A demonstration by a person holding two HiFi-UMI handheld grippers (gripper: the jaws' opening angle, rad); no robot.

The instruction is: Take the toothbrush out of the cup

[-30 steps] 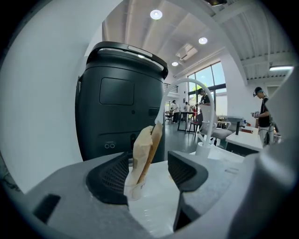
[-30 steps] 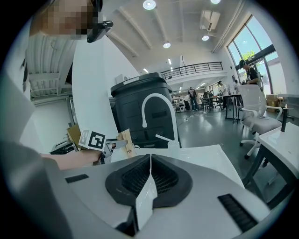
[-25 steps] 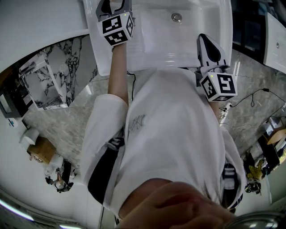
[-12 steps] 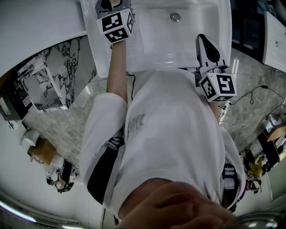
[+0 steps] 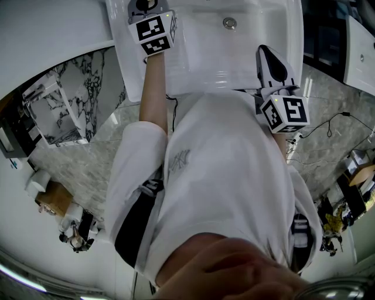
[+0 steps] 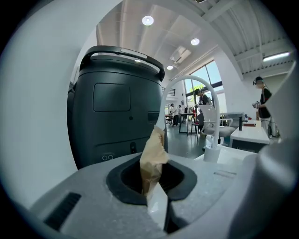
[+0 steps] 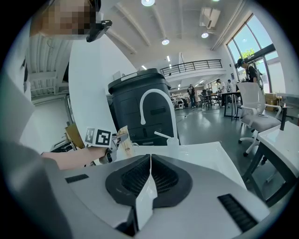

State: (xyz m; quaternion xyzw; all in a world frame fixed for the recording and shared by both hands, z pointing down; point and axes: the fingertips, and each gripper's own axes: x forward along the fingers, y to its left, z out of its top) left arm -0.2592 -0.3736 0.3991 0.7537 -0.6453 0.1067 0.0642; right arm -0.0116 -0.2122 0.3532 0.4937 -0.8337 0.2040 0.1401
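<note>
In the left gripper view, my left gripper is shut on a tan paper packet that stands up out of the dark pads; it seems to be the toothbrush's wrapping. These jaws have just been closing, with the packet between them. The right gripper view shows the same packet beside the left gripper's marker cube. In the head view the left gripper is over the sink's far left corner. My right gripper is shut and empty, at the sink's near right edge. No cup is in view.
A white sink with a drain lies in front of the person. A curved white faucet rises at its back, with a large black bin behind it. Marble floor and clutter surround the sink.
In the head view the left gripper has edged toward the top of the picture, further over the sink's back. The right gripper has stayed where it was.
</note>
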